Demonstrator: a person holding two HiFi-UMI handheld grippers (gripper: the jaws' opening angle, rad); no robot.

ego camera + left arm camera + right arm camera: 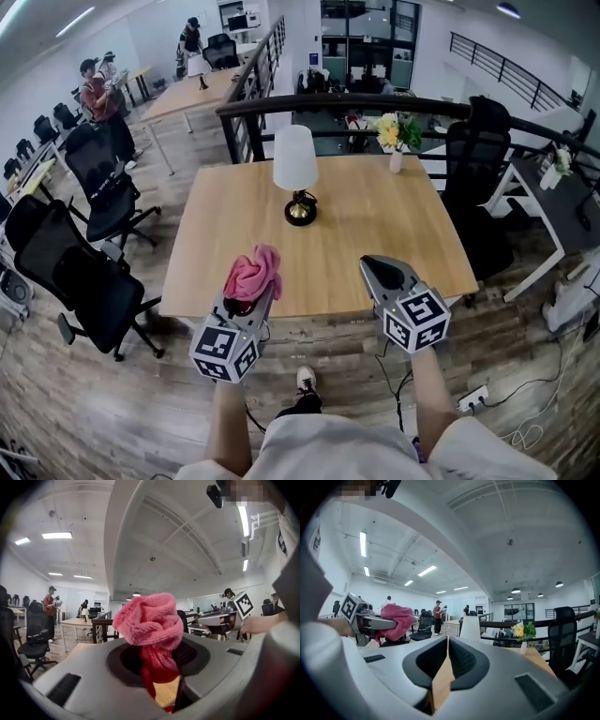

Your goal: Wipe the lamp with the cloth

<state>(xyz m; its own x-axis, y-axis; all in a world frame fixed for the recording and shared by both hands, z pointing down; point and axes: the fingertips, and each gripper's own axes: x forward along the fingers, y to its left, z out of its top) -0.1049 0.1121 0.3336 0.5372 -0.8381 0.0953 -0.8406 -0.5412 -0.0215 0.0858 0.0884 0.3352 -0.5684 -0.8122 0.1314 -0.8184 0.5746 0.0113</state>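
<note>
A table lamp (pixel 296 183) with a white shade and a dark round base stands on the far middle of the wooden table (pixel 375 244); its shade (pixel 470 628) shows ahead in the right gripper view. My left gripper (pixel 251 286) hovers over the table's near edge, shut on a bunched pink cloth (pixel 253 272) that bulges above its jaws (pixel 152 625). My right gripper (pixel 386 274) hangs beside it to the right, its jaws shut with nothing between them (pixel 446 660). Both are well short of the lamp.
A small white vase of flowers (pixel 397 141) stands at the table's far right. Black office chairs (pixel 103 187) crowd the left side and another (pixel 473 155) stands at the far right. A dark railing (pixel 375 108) runs behind the table. People stand far off at the back left.
</note>
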